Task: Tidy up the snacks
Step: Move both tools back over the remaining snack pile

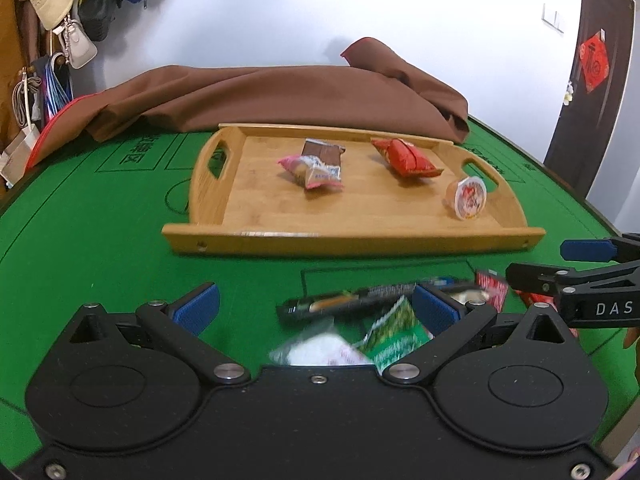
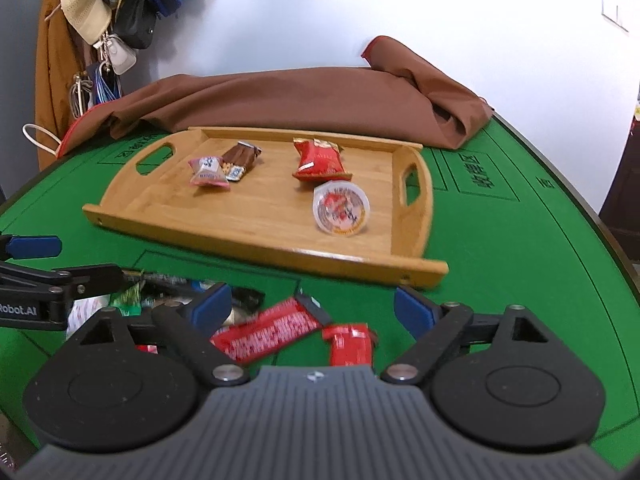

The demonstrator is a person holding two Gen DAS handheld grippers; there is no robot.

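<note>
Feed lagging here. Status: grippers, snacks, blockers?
Left gripper, right gripper open, empty. Four snacks on wooden tray; loose packets on green table. Nothing blocking.

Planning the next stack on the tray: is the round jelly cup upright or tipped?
Tipped. The jelly cup lies on its side on the wooden tray, its printed round lid facing the camera rather than up.

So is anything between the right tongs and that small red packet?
Nothing visible. The small red packet lies on the green felt between the open right tongs, with the long red wrapper beside it, not over it.
</note>
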